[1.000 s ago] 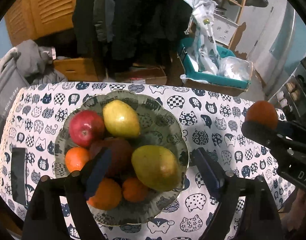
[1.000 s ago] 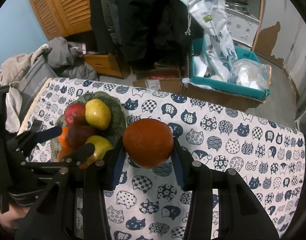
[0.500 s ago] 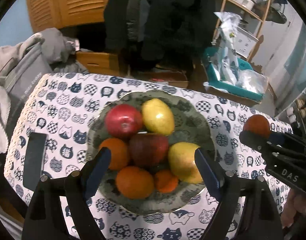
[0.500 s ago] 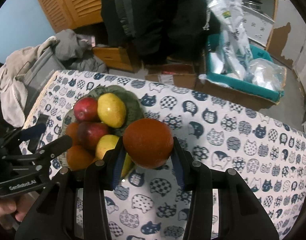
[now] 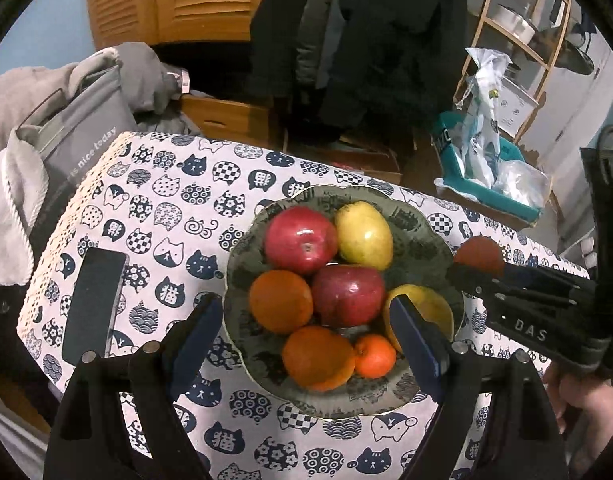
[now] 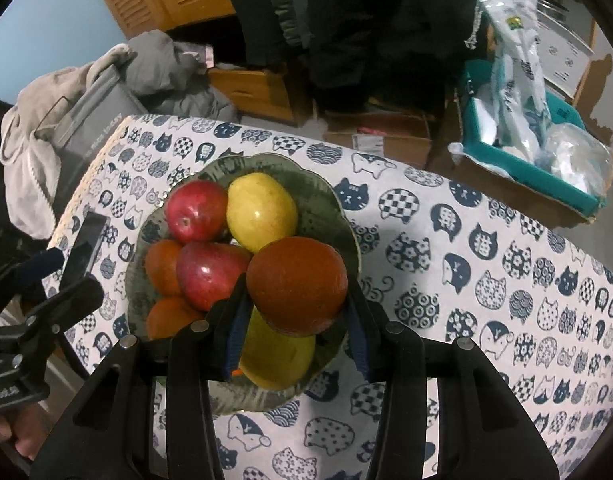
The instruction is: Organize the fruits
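A green patterned bowl [image 5: 418, 240] [image 6: 326, 200] on the cat-print tablecloth holds two red apples [image 5: 300, 238], yellow pears [image 5: 364, 234] and several oranges [image 5: 280, 300]. My right gripper [image 6: 296, 306] is shut on an orange [image 6: 296, 284] and holds it above the bowl's right side, over a yellow pear [image 6: 278, 356]. It also shows in the left wrist view [image 5: 478, 268], at the bowl's right rim. My left gripper [image 5: 306, 328] is open and empty, above the bowl's near side.
A black phone [image 5: 92, 304] lies on the tablecloth [image 5: 166, 200] left of the bowl. A grey bag and clothes [image 5: 66, 120] sit off the table's left edge. A teal box with plastic bags [image 6: 538, 152] stands beyond the far edge.
My right gripper has carried the orange left, from over the tablecloth to above the bowl. My left gripper has shifted left and back, staying open.
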Demonstrator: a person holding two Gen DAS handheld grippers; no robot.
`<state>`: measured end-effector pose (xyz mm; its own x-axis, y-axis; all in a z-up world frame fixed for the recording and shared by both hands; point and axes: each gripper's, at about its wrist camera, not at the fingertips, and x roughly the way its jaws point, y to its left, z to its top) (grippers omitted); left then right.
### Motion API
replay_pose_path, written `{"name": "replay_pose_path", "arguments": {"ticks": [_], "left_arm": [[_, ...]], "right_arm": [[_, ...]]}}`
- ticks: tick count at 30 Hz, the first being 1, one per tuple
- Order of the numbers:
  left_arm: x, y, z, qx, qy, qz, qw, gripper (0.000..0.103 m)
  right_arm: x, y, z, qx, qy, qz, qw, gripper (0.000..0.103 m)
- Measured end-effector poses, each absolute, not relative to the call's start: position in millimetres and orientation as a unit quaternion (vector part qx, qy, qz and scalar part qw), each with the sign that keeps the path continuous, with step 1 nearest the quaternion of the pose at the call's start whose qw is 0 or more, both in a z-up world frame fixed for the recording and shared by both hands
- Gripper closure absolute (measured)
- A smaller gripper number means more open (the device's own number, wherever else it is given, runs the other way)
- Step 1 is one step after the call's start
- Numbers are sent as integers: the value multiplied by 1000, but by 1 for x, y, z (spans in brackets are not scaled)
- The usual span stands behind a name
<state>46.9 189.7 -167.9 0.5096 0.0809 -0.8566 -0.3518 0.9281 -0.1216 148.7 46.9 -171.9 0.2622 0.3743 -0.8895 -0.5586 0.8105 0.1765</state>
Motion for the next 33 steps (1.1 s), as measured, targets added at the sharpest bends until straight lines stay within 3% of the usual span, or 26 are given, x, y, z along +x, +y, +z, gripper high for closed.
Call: {"name": "replay_pose_path", "arguments": {"ticks": [4,14,23,27,33], "left_arm": [[44,194,-166,-146,477,128,857,16],[37,195,-150,-151,465,125,863,16],[22,194,-117,-140,434,133,880,13],[14,189,-101,-131,416,131,890,10],[2,183,-75,-126,381,124,907,6]], "right_arm": [[146,52,-167,-94,523,300,792,52],[137,47,-135,-97,491,299,813,51],[117,36,-89,-95,443,293,842,40],[105,31,-65,-101,414,288,857,28],[89,20,-33,-104,379,280,876,25]]}}
